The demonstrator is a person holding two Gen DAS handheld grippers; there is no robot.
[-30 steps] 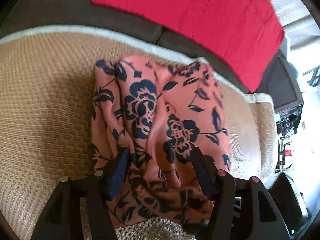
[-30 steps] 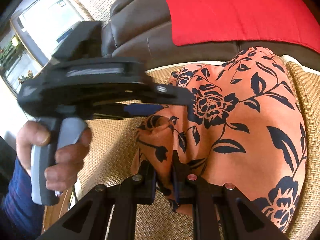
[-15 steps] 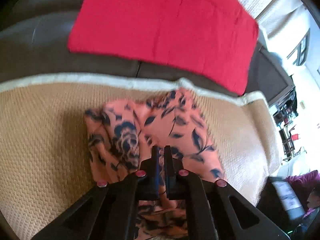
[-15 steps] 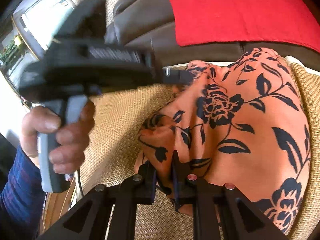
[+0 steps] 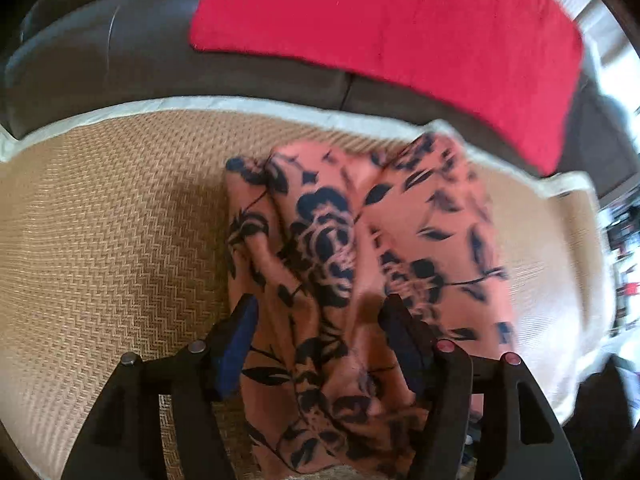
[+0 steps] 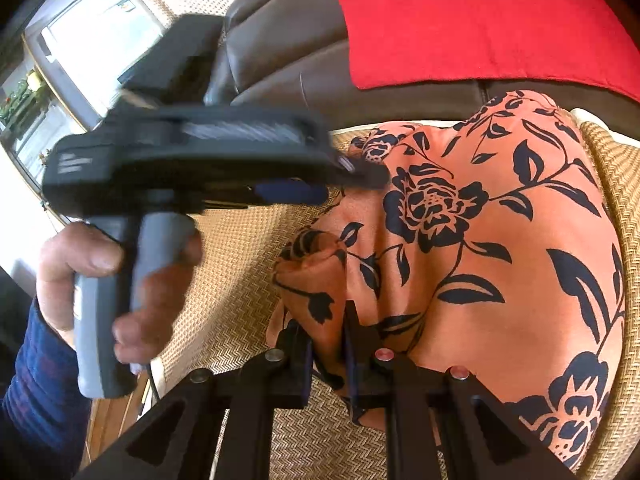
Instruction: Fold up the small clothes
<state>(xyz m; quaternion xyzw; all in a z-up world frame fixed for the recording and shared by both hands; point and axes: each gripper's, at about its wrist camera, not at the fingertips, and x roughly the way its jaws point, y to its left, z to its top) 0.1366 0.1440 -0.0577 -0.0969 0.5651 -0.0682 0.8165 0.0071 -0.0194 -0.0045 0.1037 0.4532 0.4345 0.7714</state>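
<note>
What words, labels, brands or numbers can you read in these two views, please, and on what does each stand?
None can be read.
The left gripper, seen from the right wrist, bears pale lettering on the rear of its housing: too blurred to read.
The floral garment, the red cloth and the woven mat carry no text.
The shelves at the right edge of the left wrist view are too blurred.

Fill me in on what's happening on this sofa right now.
A person is folding a small orange floral garment on a woven mat laid over the sofa. The right gripper has its jaws pinched shut on a bunched fold at the near edge. The left gripper is open, its jaws straddling the cloth without clamping it. A red cloth lies on the sofa back.
</note>
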